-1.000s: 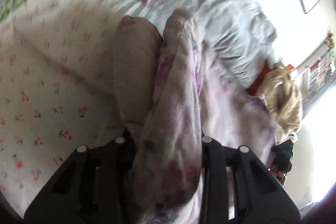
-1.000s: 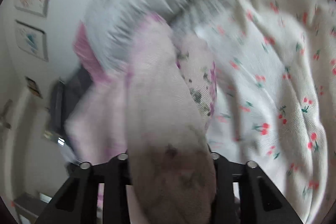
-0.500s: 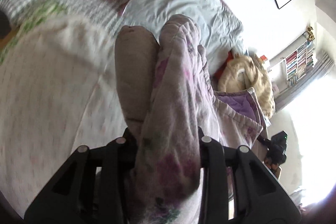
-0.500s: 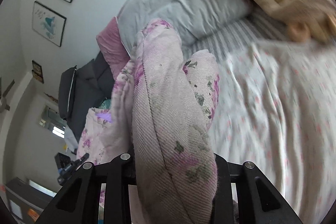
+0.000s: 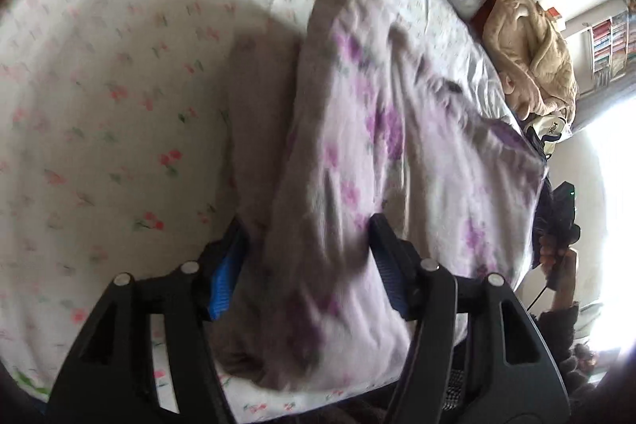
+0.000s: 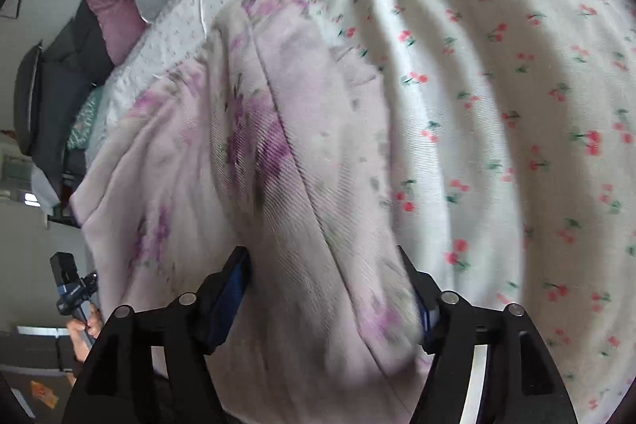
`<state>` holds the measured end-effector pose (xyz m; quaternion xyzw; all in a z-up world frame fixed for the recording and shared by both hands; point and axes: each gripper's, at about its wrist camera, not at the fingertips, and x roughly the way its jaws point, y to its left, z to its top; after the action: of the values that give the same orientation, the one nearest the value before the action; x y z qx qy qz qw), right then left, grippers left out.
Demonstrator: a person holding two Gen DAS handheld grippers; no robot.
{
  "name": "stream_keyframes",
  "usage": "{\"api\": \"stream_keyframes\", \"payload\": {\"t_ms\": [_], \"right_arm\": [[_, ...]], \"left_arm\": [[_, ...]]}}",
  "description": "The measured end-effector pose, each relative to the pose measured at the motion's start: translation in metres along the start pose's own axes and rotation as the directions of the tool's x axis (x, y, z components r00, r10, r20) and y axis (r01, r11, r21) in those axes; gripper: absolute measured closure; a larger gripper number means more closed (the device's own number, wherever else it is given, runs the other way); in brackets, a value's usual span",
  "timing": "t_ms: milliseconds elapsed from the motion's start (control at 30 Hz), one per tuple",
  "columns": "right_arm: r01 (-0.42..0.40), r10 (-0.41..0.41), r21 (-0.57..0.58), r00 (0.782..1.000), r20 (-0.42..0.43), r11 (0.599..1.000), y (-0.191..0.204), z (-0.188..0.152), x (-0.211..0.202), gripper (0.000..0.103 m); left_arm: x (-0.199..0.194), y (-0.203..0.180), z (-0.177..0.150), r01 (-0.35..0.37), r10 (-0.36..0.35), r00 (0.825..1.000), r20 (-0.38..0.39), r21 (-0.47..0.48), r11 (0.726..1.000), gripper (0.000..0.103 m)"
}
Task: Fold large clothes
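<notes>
Letting go now: both the left tongs (image 5: 306,265) and right tongs (image 6: 326,289) have just been opening, jaws apart with the floral blanket (image 5: 357,146) bunched loosely between them, draped on the cherry-print bed (image 5: 119,106). It's soft, floppy, probably bulky, so we'd regrab at corners or a folded edge.

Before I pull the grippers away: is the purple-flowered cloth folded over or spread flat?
Folded over: the cloth lies doubled on the bed, its rounded fold edge farthest from both grippers.
</notes>
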<state>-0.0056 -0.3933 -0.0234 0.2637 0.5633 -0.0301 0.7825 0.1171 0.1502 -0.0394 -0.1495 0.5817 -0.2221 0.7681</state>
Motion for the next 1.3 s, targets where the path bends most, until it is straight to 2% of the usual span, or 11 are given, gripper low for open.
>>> {"api": "stream_keyframes", "payload": {"t_ms": [167,400,500,567,733,833,900,967,1067,1200,1300], "right_arm": [[0.050,-0.035,-0.135,0.993,0.117,0.990,0.022,0.014,-0.035,0.031],[0.287,-0.238,-0.235,0.947,0.218,0.929,0.073,0.052,0.024,0.031],[0.342,-0.276,-0.207,0.916,0.291,0.917,0.082,0.059,0.043,0.046],[0.336,-0.253,-0.211,0.906,0.340,0.918,0.091,0.057,0.032,0.078],[0.320,-0.189,-0.187,0.842,0.504,0.929,0.098,0.066,-0.017,0.084],[0.313,-0.209,-0.106,0.814,0.542,0.944,0.084,0.083,-0.026,0.084],[0.260,-0.197,-0.053,0.834,0.515,0.964,0.064,0.099,-0.014,0.085],[0.245,-0.209,-0.023,0.868,0.451,0.969,0.056,0.110,0.013,0.085],[0.337,-0.307,-0.034,0.891,0.335,0.941,0.049,0.112,0.061,0.084],[0.361,-0.333,-0.021,0.881,0.336,0.932,0.045,0.108,0.065,0.079],[0.384,-0.348,-0.022,0.857,0.379,0.923,0.055,0.102,0.048,0.061]], "left_arm": [[-0.023,-0.025,0.030,-0.109,0.083,0.980,0.178,0.146,0.983,0.032],[0.060,-0.053,0.077,-0.220,0.197,0.973,0.118,0.225,0.949,0.033],[0.062,-0.075,0.077,-0.245,0.202,0.960,0.194,0.233,0.941,0.075],[0.044,-0.092,0.074,-0.200,0.130,0.955,0.266,0.258,0.945,0.090],[-0.030,-0.090,0.089,-0.114,0.006,0.859,0.511,0.181,0.977,0.091],[-0.040,-0.062,0.107,-0.102,0.047,0.819,0.572,0.064,0.993,0.091],[-0.022,-0.035,0.120,-0.105,0.093,0.830,0.550,-0.008,0.994,0.090],[0.026,-0.001,0.129,-0.125,0.152,0.890,0.429,-0.089,0.988,0.090],[0.092,0.026,0.121,-0.222,0.251,0.933,0.257,-0.139,0.965,0.087],[0.081,0.026,0.126,-0.249,0.285,0.926,0.247,-0.166,0.954,0.078],[0.057,-0.005,0.123,-0.369,0.381,0.870,0.312,-0.098,0.924,0.071]]}}
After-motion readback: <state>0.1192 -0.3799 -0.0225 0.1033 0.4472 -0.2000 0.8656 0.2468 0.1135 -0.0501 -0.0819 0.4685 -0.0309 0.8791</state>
